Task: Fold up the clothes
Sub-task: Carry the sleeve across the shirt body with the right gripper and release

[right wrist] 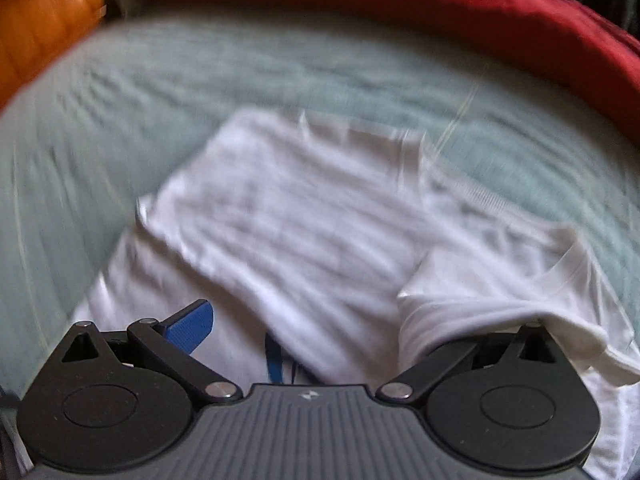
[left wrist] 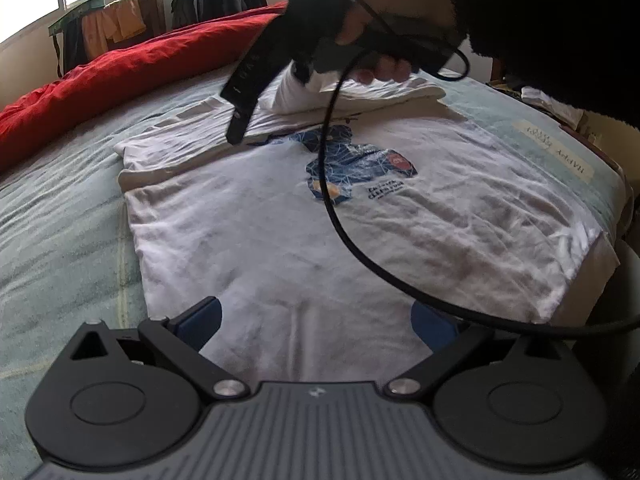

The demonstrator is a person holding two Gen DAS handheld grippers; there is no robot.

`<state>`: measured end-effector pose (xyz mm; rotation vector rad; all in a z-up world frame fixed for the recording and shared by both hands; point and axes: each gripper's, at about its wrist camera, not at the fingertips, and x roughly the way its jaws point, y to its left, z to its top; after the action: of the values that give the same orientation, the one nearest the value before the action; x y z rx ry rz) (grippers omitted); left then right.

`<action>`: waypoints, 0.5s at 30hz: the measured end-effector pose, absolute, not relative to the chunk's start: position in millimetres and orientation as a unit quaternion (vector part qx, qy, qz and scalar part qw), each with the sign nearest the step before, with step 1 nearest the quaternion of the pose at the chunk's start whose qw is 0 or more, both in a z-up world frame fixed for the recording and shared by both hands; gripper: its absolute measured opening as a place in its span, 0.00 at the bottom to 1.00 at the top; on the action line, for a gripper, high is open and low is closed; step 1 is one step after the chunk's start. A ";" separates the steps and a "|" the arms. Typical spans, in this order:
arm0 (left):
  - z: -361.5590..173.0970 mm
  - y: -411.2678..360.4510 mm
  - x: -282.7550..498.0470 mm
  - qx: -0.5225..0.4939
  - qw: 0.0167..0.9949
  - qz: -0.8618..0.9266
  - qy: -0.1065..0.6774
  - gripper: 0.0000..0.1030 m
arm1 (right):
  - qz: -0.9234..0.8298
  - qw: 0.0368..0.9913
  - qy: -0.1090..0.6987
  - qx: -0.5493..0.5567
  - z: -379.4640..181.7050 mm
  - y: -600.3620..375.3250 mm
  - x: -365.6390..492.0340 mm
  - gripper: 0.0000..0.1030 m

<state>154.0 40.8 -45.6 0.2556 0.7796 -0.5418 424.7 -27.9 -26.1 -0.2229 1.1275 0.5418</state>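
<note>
Left wrist: white T-shirt flat, lengthwise ahead

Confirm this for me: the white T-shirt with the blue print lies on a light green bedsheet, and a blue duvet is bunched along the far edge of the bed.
Not quite: the duvet is red, not blue, as the left wrist view shows. The white T-shirt with the blue print does lie on the light green bedsheet.

White printed T-shirt, partly folded, flat on the bed
</note>
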 end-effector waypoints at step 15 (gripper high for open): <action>-40.0 42.8 149.2 0.112 0.886 -0.264 0.364 0.98 | 0.193 0.847 0.478 0.126 -9.8 -111.2 407.2 1.00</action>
<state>149.2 42.8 -40.0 0.2332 0.7564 -0.5496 407.2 -111.2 -9.8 0.2653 1.0081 0.4079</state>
